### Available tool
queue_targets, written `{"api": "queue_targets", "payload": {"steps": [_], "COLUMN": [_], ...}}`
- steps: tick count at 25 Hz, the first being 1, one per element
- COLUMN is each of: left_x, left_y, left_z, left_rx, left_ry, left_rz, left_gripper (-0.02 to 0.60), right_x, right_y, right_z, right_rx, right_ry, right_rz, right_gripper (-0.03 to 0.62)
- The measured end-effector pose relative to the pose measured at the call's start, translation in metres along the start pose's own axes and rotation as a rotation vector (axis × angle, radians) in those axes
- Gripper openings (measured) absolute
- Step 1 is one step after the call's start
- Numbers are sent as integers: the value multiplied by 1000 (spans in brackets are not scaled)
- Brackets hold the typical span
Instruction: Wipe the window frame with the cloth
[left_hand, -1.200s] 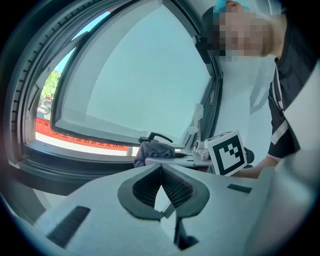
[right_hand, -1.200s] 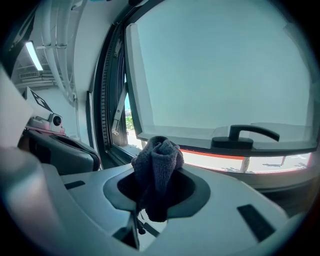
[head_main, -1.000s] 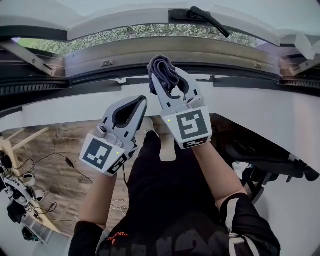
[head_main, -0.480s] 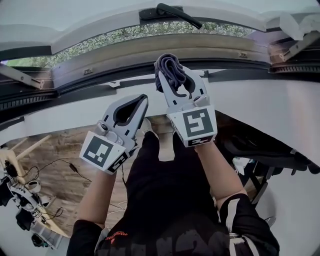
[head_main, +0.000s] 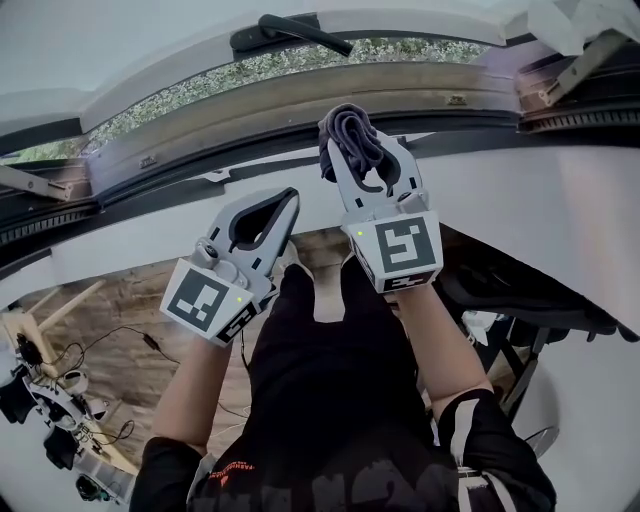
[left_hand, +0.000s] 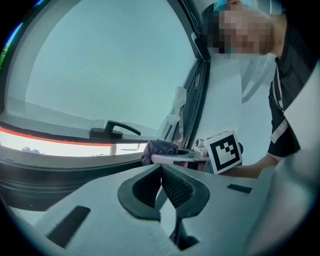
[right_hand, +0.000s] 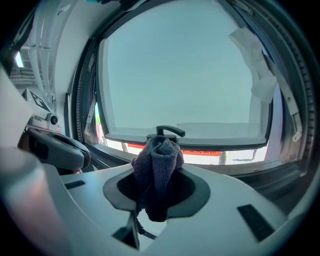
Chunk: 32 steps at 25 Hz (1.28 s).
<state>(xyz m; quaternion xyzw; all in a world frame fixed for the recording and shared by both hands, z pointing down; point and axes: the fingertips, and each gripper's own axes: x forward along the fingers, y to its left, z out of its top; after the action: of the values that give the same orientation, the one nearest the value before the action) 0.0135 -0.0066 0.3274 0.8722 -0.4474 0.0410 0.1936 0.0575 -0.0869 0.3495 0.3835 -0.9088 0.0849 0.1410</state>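
Two grippers face the window frame (head_main: 300, 105), whose handle (head_main: 290, 32) has slid leftward in the head view, so we judge our wipe is travelling rightward along its lower edge. Our left gripper (head_main: 290, 197) idles lower, jaws together on nothing; our right gripper (head_main: 355, 150) has its jaws clamped on the bunched grey cloth (head_main: 347, 125), up at that edge.

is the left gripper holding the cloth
No, the left gripper is shut on nothing; the cloth sits in the right gripper.
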Motion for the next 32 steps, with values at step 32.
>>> {"api": "queue_targets", "payload": {"steps": [32], "left_x": [111], "left_y": [-68], "left_z": [13], "left_rx": [43], "left_ry": [42], "left_rz": [-147], "left_gripper": [20], "right_x": [-68], "right_y": [-159], "right_z": [-13], "right_rx": [55], "right_ry": [-5], "right_rz": [-230], "right_gripper": [106]}}
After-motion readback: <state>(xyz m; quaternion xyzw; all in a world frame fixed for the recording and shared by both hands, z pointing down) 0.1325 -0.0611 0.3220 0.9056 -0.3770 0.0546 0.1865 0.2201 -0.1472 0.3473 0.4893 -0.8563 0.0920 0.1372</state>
